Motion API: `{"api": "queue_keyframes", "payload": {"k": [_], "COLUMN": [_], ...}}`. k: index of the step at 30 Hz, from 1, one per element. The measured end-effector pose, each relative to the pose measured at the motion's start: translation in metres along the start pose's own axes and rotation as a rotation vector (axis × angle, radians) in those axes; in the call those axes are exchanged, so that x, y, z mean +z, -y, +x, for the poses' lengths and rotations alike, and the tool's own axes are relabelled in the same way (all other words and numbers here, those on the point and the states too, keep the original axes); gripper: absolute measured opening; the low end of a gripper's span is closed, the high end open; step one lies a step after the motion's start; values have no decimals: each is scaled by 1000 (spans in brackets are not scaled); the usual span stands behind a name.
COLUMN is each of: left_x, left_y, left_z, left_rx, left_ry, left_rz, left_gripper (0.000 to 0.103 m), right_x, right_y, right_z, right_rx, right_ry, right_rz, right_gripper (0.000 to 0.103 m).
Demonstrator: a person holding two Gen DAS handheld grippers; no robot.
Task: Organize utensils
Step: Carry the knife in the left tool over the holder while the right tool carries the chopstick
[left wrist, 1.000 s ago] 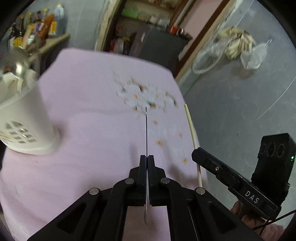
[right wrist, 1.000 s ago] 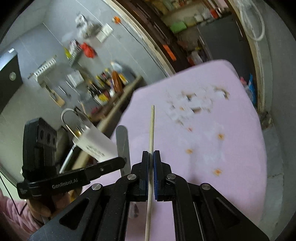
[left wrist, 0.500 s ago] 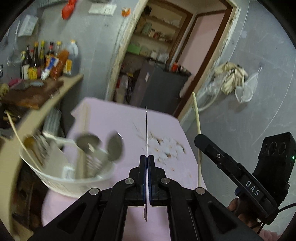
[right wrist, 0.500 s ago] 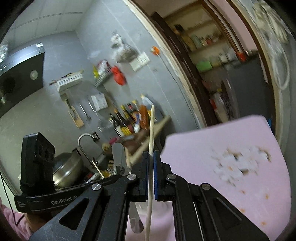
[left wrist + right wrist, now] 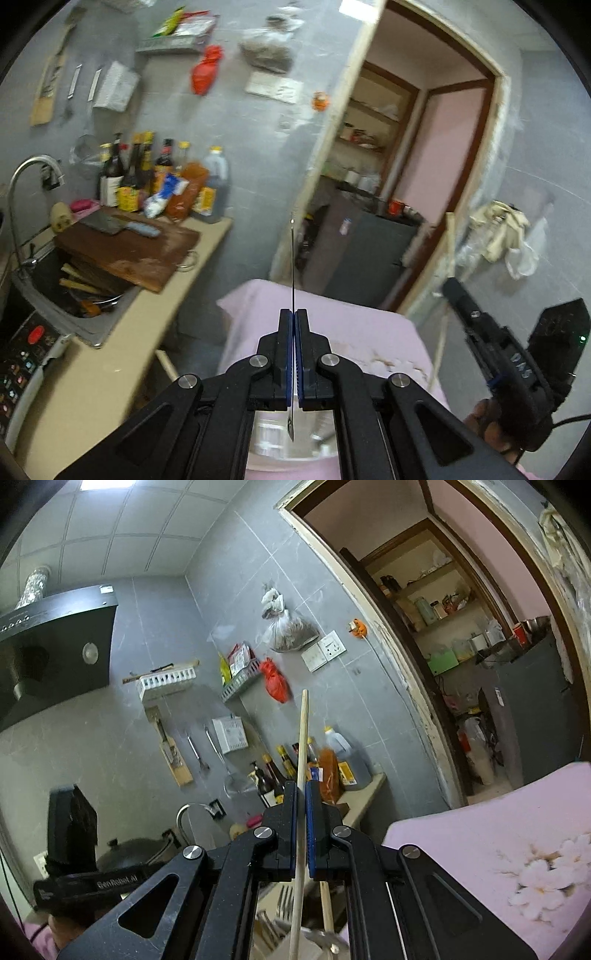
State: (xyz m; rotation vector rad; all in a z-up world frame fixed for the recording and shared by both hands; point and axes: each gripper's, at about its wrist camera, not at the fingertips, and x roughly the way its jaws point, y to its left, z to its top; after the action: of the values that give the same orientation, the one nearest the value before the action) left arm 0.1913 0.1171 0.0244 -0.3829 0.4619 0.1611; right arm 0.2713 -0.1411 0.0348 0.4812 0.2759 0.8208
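Note:
My left gripper [image 5: 293, 317] is shut on a thin metal utensil [image 5: 293, 258] seen edge-on; it stands upright, its lower tip above the white utensil holder [image 5: 291, 443] just below the jaws. My right gripper [image 5: 302, 790] is shut on a pale wooden chopstick [image 5: 303, 738], held upright with its lower end near the holder, where a fork [image 5: 282, 901] and another chopstick [image 5: 327, 908] stand. The right gripper also shows at the right of the left wrist view [image 5: 454, 291], with the chopstick [image 5: 448, 258].
The pink flower-print tablecloth [image 5: 480, 849] covers the table [image 5: 332, 314]. To the left are a counter with a chopping board and cleaver [image 5: 125, 247], a sink [image 5: 74, 288], bottles [image 5: 155, 177] and a stove panel [image 5: 22, 362]. A doorway [image 5: 424, 166] lies behind.
Both grippers have tilted up from facing the table to facing the wall. The holder has gone from the left of the left wrist view to directly under both grippers.

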Motion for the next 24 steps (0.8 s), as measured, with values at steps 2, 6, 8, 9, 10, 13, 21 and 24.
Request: {"api": "queue_keyframes", "payload": {"k": [2, 6, 8, 9, 10, 13, 21, 24], "left_x": [-2, -12, -17, -21, -24, -33, -51, -54], "left_y": [-13, -25, -25, -25, -25, -24, -15, -14], "left_z": [8, 19, 23, 26, 29, 32, 42, 45], "left_rx": [25, 44, 51, 53, 52, 50, 27, 30], "left_ry": [-3, -17, -23, -25, -28, -38, -67, -80], "left_rz": [-3, 1, 15, 26, 32, 38, 110, 121], "left_gripper": [2, 2, 2, 2, 2, 2, 2, 2], "right_x": [-9, -29, -37, -41, -44, -52, -65, -69], "right_y": [3, 10, 13, 16, 17, 22, 22, 24], "right_z": [9, 22, 26, 27, 28, 29, 25, 25], "right_rx": [-10, -42, -58, -64, -69, -83, -115, -120], "right_ry": [11, 5, -7, -12, -16, -24, -51, -61], "right_rz": [16, 14, 10, 9, 10, 12, -26, -20], "right_gripper": [4, 4, 4, 4, 4, 4, 4, 4]}}
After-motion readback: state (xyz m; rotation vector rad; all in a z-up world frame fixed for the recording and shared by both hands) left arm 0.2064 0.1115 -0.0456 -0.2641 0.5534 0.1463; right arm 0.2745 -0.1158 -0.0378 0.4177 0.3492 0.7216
